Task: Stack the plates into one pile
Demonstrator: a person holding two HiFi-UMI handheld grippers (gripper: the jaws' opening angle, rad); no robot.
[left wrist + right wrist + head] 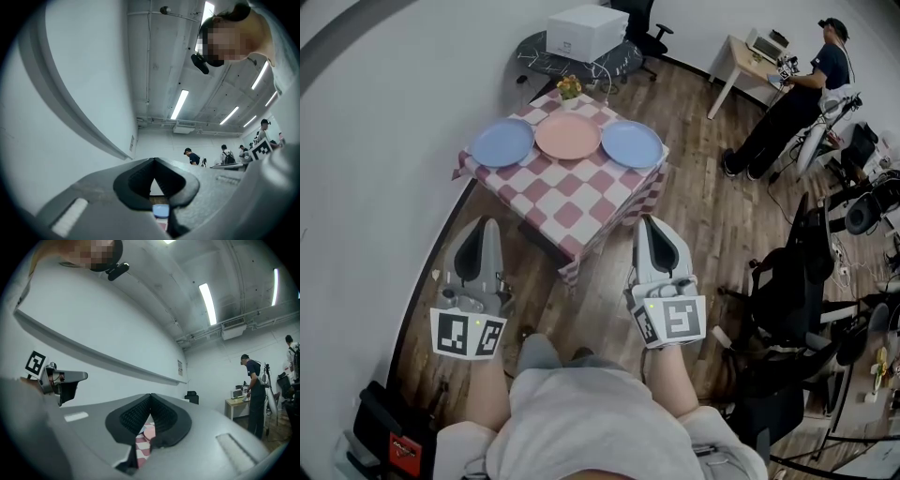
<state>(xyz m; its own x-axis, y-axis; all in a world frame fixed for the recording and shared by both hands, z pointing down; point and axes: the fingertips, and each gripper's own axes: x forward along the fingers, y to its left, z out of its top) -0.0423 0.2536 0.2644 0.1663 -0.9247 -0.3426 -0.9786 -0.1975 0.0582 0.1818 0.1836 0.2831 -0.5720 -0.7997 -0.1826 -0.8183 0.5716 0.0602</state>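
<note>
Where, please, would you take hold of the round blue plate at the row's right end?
I'd pinch the rim of the round blue plate on its right-hand side, coming in low from the right corner of the checked table. It lies flat, so only the rim offers a hold, and the round pink plate crowds its left.

wood floor (712, 234) | white wall (384, 122) | desk (739, 52) far corner | office chair (649, 30) | ceiling strip lights (179, 104)

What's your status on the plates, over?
Left gripper, right gripper shut, empty, short of table. Left blue plate, pink plate, right blue plate side by side, unstacked. Nothing blocking.
</note>
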